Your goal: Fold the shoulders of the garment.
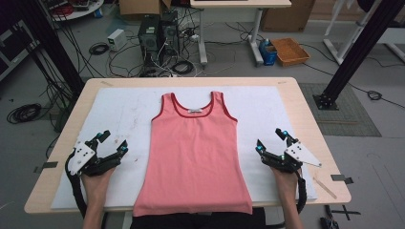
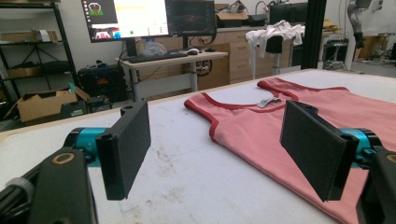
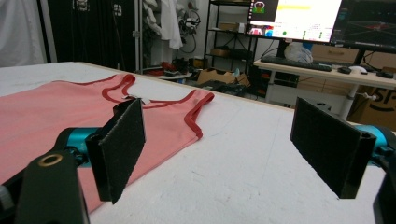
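While flat and smooth on the white-covered table point(image 1: 119, 109) between both hands, pink sleeveless cotton top point(image 1: 193, 152) untouched, left gripper point(image 1: 111, 143) and right gripper point(image 1: 270, 140) fingers wide, holding nothing — likely bunching or dragging crooked from a shallow one-sided pinch.

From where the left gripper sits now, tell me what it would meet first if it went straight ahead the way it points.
Judging by the left gripper view, the open left gripper points over bare white mat toward the pink tank top. It would probably meet the top's near shoulder strap first, though depth is hard to judge.
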`<move>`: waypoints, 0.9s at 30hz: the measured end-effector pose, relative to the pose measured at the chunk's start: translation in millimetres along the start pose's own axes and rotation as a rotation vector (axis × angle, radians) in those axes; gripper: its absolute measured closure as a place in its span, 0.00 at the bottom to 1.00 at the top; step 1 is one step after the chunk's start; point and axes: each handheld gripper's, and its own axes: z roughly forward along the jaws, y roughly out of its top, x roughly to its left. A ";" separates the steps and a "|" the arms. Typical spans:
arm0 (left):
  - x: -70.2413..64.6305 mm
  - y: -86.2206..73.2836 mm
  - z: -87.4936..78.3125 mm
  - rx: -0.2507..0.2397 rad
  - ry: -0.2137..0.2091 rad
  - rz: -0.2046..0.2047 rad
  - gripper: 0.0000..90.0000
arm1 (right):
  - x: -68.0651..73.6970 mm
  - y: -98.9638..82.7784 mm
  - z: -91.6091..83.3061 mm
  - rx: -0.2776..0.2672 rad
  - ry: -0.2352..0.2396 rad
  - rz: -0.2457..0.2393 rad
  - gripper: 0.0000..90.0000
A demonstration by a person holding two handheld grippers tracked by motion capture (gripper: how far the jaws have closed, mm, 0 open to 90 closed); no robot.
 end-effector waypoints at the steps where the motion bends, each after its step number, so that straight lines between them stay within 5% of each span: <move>1: 0.0 0.0 0.0 0.000 0.000 0.000 0.27 | 0.0 0.0 0.0 0.000 0.000 0.000 0.20; 27: 2.7 0.1 -0.2 0.002 0.026 -0.033 0.27 | -2.1 0.7 1.9 0.011 0.000 0.022 0.20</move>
